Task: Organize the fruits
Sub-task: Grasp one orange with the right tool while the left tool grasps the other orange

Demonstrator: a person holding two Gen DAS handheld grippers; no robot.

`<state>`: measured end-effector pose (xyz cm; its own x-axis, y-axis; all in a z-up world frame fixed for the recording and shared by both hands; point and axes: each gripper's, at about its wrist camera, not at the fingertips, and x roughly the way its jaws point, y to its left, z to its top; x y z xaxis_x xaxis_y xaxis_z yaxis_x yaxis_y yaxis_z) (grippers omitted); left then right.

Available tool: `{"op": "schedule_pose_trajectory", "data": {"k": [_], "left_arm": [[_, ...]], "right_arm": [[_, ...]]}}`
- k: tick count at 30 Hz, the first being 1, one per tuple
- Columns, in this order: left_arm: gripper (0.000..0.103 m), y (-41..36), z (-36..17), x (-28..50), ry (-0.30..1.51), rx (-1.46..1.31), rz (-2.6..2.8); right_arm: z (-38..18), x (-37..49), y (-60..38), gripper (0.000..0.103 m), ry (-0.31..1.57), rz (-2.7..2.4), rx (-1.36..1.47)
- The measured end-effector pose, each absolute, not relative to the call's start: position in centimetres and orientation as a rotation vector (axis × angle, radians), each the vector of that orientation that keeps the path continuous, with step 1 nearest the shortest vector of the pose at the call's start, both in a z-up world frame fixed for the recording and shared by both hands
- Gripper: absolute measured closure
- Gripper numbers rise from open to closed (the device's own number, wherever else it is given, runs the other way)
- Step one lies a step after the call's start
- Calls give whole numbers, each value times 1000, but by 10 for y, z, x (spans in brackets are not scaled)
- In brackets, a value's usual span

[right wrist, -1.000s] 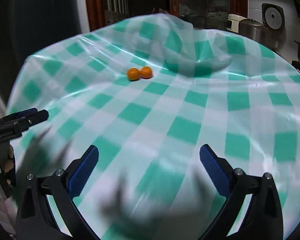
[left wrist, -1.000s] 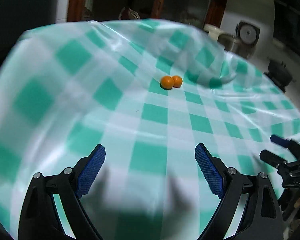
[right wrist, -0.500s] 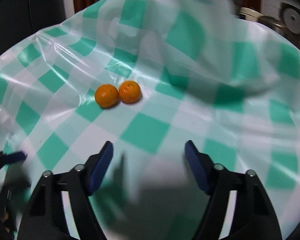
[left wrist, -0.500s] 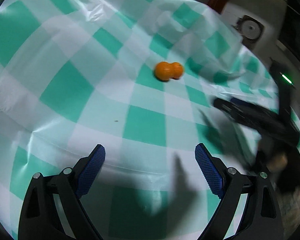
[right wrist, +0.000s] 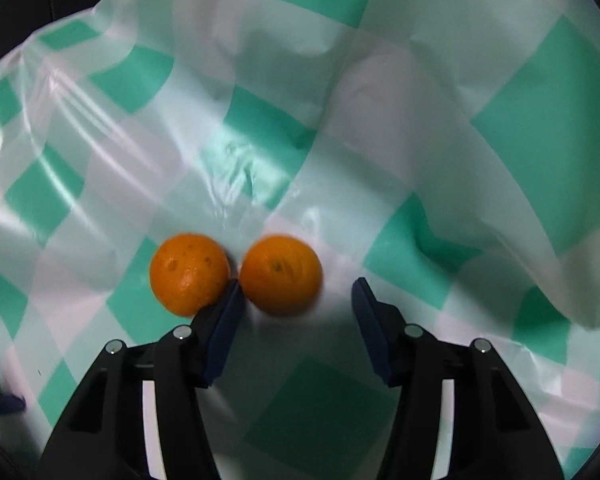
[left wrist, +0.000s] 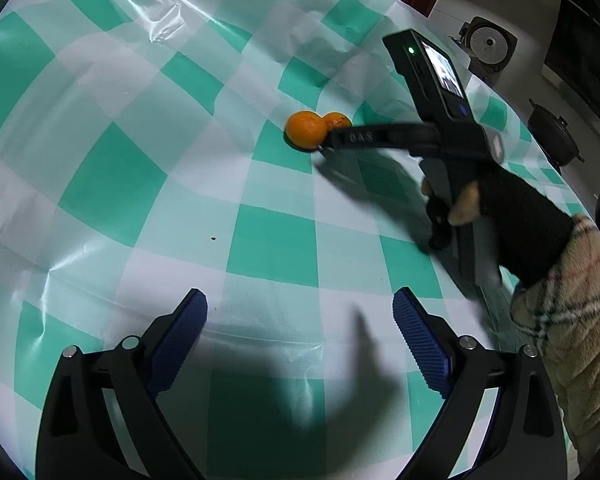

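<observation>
Found two oranges, left orange (right wrist: 189, 273) and right orange (right wrist: 281, 273), touching on the green-checked tablecloth (right wrist: 140, 80), with right gripper (right wrist: 298, 300) just closing, half open around the right one, pads not yet pressing, and left gripper (left wrist: 300, 312) wide open, empty, well apart.

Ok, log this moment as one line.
stage: reaching | right tongs: closing, open at right orange | left orange: touches left pad | left tongs: open, empty | surface: checked tablecloth
</observation>
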<state>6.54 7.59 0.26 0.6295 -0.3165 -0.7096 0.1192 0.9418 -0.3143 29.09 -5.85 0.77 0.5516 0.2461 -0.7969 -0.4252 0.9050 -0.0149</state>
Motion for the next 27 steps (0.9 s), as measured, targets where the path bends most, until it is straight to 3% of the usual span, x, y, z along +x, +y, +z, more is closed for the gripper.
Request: {"op": "schedule_pose_trajectory", "data": {"k": [3,7,17,27], "left_arm": [[12,75,3,66,857,-247,-250],[12,75,2,67,858,-247,-248],[12,74,1,66,861,-235,-245],[11,52,2,82,902,-142,-149]], "right_arm": [[6,295,-61,63,920,445,-135],[8,281,-69,64,920,438,-109],[14,143,-166,64,842,393,17],[10,104,-200,64,796,391,108]]}}
